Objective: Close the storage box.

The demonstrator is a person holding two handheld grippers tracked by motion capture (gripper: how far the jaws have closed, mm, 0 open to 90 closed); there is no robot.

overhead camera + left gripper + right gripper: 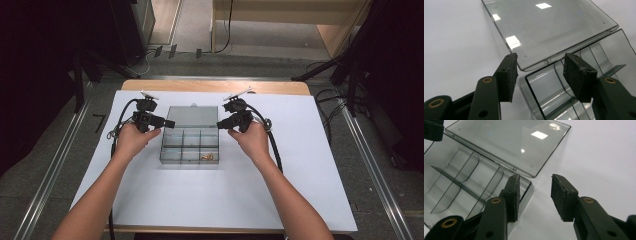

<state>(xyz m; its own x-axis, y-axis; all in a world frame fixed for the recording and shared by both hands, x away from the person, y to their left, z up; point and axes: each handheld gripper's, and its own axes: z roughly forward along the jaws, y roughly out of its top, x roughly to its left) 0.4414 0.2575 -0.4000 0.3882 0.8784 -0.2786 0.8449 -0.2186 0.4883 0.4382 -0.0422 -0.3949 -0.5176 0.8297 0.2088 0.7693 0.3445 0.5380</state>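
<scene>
A clear plastic compartment box (190, 147) sits on the white sheet, its lid (192, 116) laid flat open on the far side. A small golden piece (207, 157) lies in the near right compartment. My left gripper (170, 123) is at the box's far left corner, pointing right. In the left gripper view the left gripper (540, 62) is open, with the hinge edge of the lid (549, 27) and the box corner (541, 85) between its jaws, untouched. My right gripper (220, 124) mirrors it at the far right corner. There the right gripper (535, 181) is open, one jaw over the box wall (524, 195).
A white sheet (300, 165) covers the wooden table, with bare room on both sides of the box and in front of it. Cables trail from both grippers along the forearms. Dark stands and floor rails surround the table.
</scene>
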